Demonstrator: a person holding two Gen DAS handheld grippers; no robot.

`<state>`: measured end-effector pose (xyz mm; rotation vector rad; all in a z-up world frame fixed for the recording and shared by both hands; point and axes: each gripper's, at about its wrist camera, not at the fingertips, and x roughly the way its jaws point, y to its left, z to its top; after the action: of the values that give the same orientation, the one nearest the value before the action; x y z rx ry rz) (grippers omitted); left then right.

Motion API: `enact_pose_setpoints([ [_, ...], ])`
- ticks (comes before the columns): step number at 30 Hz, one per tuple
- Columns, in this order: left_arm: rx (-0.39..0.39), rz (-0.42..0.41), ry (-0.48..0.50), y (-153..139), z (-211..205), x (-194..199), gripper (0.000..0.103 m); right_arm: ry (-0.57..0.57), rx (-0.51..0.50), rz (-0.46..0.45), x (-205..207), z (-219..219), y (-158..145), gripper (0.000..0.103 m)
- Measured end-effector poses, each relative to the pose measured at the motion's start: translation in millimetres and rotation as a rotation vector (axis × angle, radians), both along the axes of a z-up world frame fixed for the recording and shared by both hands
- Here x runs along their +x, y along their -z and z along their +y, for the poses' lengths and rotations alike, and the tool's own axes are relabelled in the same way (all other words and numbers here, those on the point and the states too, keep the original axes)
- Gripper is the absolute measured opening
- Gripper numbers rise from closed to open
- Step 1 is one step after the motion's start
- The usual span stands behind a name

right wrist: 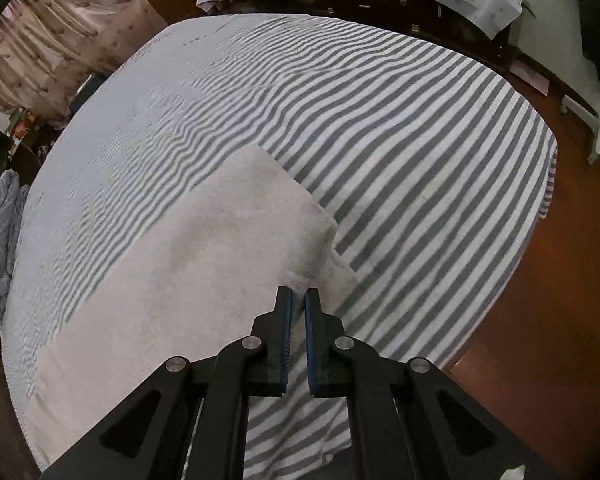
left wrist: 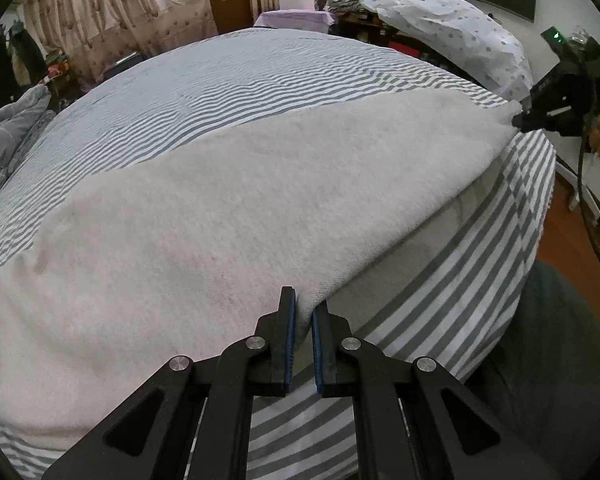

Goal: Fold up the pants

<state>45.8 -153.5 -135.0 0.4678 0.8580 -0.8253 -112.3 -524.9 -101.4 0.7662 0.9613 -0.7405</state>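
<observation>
The pants point(left wrist: 220, 208) are a pale beige-grey garment lying long across the striped bed, also seen in the right wrist view point(right wrist: 204, 264). My left gripper point(left wrist: 304, 304) is shut on the near edge of the pants, lifting a fold of cloth off the bed. My right gripper point(right wrist: 298, 296) is shut on the pants' end corner. In the left wrist view the right gripper point(left wrist: 518, 118) pinches the far right tip of the pants, held by a hand.
The bed point(right wrist: 400, 140) has a grey and white striped sheet. A wooden floor point(right wrist: 560, 320) lies to the right of it. A crumpled grey quilt point(left wrist: 8, 140) sits at the bed's left. Curtains point(left wrist: 112, 12), a door and a cluttered shelf stand behind.
</observation>
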Motion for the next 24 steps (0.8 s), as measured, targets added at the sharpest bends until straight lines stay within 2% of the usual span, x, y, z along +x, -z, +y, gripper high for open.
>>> enact_pose_setpoints([
  [6,0.032,-0.002,0.028,7.9,0.1,-3.9,0.008,0.008,0.053,0.085,5.5,-2.1,41.2,0.005],
  [8,0.048,0.022,0.029,13.2,-1.7,-0.6,0.009,0.006,0.056,0.098,8.5,-2.4,47.1,0.007],
  [9,0.057,0.031,0.022,15.3,-1.9,1.5,0.013,-0.011,0.06,0.111,11.9,-2.4,49.7,0.013],
  [11,0.053,0.056,0.011,15.7,-2.3,4.7,0.014,-0.024,0.051,0.127,15.3,-2.4,47.8,0.014],
  [13,0.045,0.082,0.003,12.8,-1.0,7.9,0.017,-0.029,0.065,0.103,14.9,-1.8,39.8,0.027],
  [14,0.036,0.108,-0.004,10.4,0.4,10.4,0.021,-0.025,0.062,0.095,13.8,-1.7,33.5,0.029],
  [16,0.011,0.153,-0.009,3.7,7.3,16.2,0.025,-0.026,0.039,0.09,13.2,1.4,15.2,0.03],
  [18,-0.008,0.184,-0.004,-6.4,16.3,20.3,0.033,-0.032,0.028,0.084,15.8,4.7,-1.5,0.03],
  [22,-0.082,0.164,-0.033,-33.8,42.2,36.4,0.038,-0.09,-0.035,0.053,38.6,24.2,-43.9,0.03],
  [24,-0.104,0.143,-0.105,-43.6,56.6,54.9,0.043,-0.162,-0.044,0.029,67.9,41.0,-60.7,0.03],
])
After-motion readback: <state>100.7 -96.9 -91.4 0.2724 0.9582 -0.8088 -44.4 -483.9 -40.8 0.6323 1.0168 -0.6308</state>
